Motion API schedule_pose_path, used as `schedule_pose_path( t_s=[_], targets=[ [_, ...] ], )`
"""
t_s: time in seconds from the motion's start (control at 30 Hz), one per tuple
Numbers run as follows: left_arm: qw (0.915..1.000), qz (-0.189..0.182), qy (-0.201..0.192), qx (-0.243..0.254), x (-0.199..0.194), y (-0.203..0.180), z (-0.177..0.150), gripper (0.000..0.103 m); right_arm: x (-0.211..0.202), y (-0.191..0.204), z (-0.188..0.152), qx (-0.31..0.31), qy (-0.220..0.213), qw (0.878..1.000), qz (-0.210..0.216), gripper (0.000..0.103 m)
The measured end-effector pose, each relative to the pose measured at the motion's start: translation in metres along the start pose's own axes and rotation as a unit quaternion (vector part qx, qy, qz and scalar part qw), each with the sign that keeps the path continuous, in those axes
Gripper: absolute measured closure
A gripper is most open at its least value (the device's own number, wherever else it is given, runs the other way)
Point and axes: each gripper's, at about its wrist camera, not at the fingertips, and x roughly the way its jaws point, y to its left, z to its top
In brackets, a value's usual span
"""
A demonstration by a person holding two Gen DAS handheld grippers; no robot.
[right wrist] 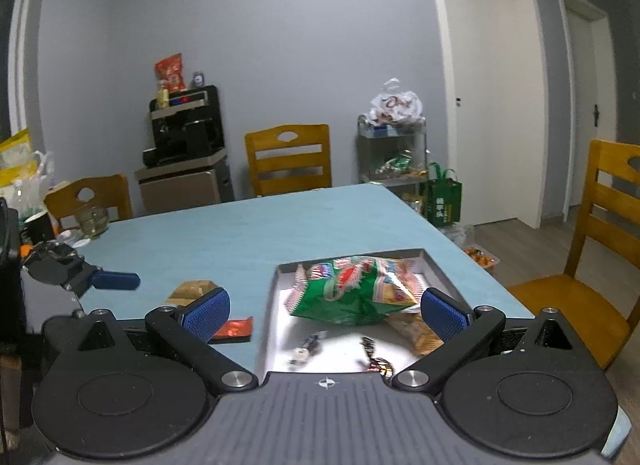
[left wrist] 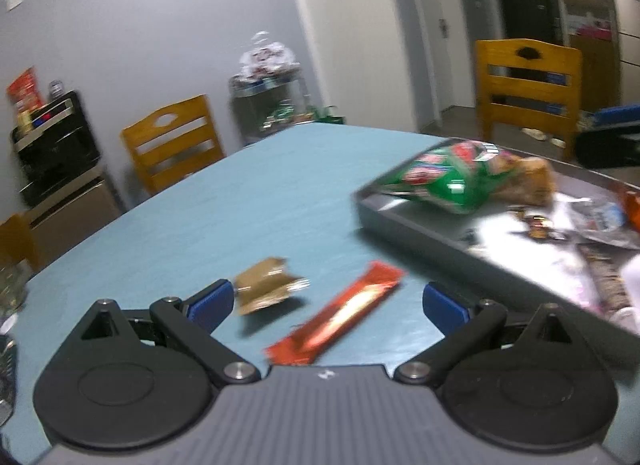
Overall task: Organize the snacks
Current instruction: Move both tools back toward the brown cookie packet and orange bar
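Blurred gold packet [left wrist: 266, 288] and red bar [left wrist: 340, 311] lie on the worktop [left wrist: 248, 201] beside the tray [left wrist: 400, 221]; left claw [left wrist: 326, 305] and right claw [right wrist: 326, 311] both released.

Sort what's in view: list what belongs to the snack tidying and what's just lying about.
Belongs to the job:
red foil snack bar
small gold foil packet
green crinkly snack bag
grey metal tray
open left tongs
open right tongs

Lying about:
clear glass jar
yellow wooden chair
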Motion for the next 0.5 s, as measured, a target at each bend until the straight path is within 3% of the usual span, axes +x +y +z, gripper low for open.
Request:
schedule_pose_path(
  t_s=[0.3,0.5],
  targets=[
    [0.9966,0.050,0.003,-0.065,0.004,0.070,-0.005,0.001,0.005,0.055,0.004,-0.048,0.012,0.997,0.054,0.000],
    [0.9903,0.047,0.052,-0.119,0.044,0.084,-0.005,0.001,0.013,0.088,-0.008,-0.096,0.033,0.992,0.079,0.000]
  ],
)
